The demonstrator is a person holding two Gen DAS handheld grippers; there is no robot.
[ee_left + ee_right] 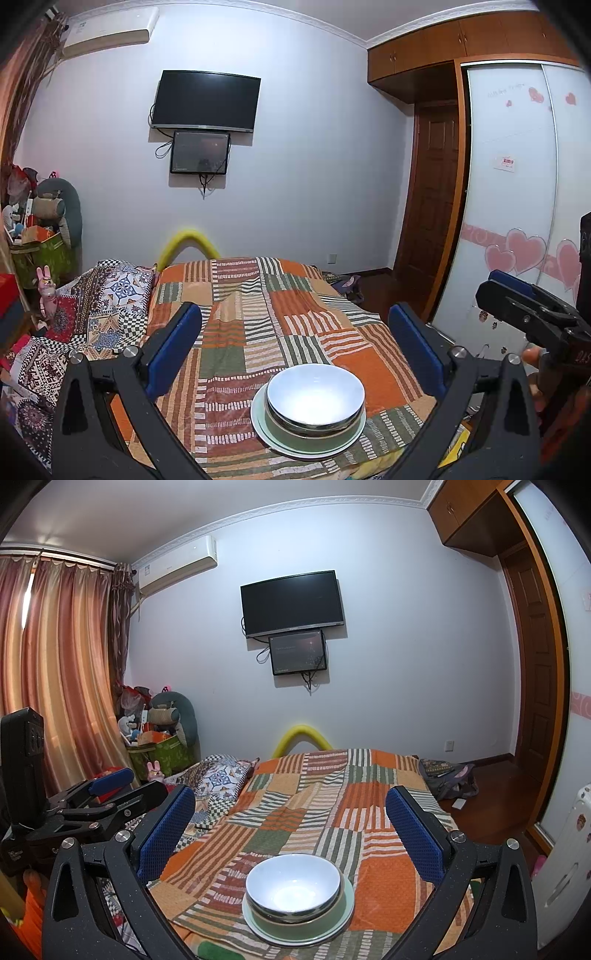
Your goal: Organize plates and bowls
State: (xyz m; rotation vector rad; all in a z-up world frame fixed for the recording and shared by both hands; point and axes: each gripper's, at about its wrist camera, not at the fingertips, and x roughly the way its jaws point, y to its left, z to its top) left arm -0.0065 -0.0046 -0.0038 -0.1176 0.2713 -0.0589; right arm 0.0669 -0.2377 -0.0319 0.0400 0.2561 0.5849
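A white bowl (315, 396) sits nested in a green bowl (280, 426) on stacked pale plates (266, 437), at the near end of the patchwork cloth. The same stack shows in the right wrist view: white bowl (293, 884), green bowl (338, 904), plates (258, 928). My left gripper (295, 325) is open and empty, held above and behind the stack. My right gripper (291, 805) is open and empty, also above the stack. Each gripper appears in the other's view: the right (532, 306), the left (103, 794).
The patchwork cloth (258, 314) covers a raised surface beside a patterned quilt (92, 314). A yellow foam tube (188, 240) arches behind. A green box of clutter (162, 753) stands left, a wardrobe (517, 203) and door (432, 199) right. A bag (447, 777) lies on the floor.
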